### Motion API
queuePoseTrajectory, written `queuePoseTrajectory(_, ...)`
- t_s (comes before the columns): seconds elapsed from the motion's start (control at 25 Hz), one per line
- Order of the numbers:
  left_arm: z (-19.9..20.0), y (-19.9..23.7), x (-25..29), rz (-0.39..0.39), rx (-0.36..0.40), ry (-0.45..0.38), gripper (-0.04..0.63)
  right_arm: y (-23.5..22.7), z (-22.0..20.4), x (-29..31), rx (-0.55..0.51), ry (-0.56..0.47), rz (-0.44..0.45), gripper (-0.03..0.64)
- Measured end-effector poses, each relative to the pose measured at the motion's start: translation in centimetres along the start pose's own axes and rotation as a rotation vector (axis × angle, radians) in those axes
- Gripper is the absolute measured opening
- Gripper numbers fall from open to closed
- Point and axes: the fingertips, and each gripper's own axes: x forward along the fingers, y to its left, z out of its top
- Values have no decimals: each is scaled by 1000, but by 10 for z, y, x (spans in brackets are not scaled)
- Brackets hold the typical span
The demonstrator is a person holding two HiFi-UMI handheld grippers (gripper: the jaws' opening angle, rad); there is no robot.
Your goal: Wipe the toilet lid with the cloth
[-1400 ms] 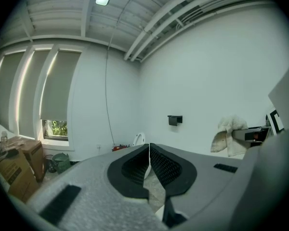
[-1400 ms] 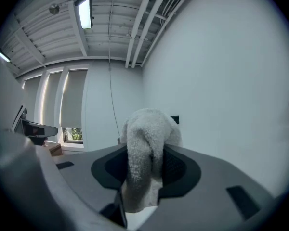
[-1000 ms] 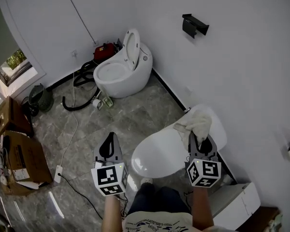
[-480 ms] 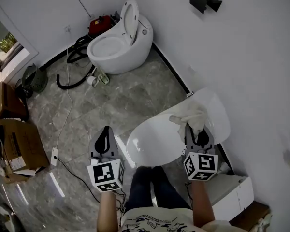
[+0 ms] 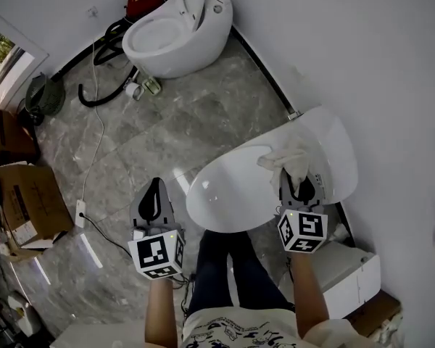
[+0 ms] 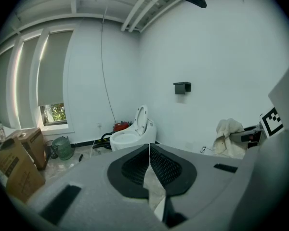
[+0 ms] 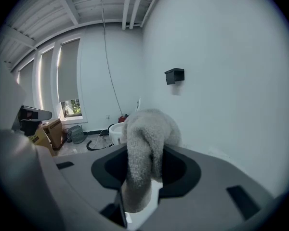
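A closed white toilet lid (image 5: 232, 194) lies right below me in the head view. A cream cloth (image 5: 286, 162) rests on its right part, held by my right gripper (image 5: 301, 185), which is shut on the cloth. In the right gripper view the cloth (image 7: 144, 153) bulges out between the jaws and hides most of what lies ahead. My left gripper (image 5: 154, 203) hangs over the floor to the left of the lid, shut with nothing in it; in the left gripper view its jaws meet at the tips (image 6: 149, 148).
A second white toilet (image 5: 175, 31) with its seat up stands at the back by a red vacuum (image 5: 141, 2) and black hose (image 5: 105, 85). Cardboard boxes (image 5: 25, 201) sit at the left. A white box (image 5: 351, 278) stands by the wall at the right.
The view has tilted further down and the closed lid now sits nearer the centre. Both grippers keep their places relative to the lid; the right one still holds the cloth.
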Motion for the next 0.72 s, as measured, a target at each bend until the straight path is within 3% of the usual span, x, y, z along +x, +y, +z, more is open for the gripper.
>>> queuePoseTrajectory(0.4,-54,-13,27,-20,23,54,12,-32,-72,51,-60,80,-33,143)
queuePoseTrajectory(0.72,-98,-14,36,-10,26,106,13,-62,-148,93,-49,184,-64,143)
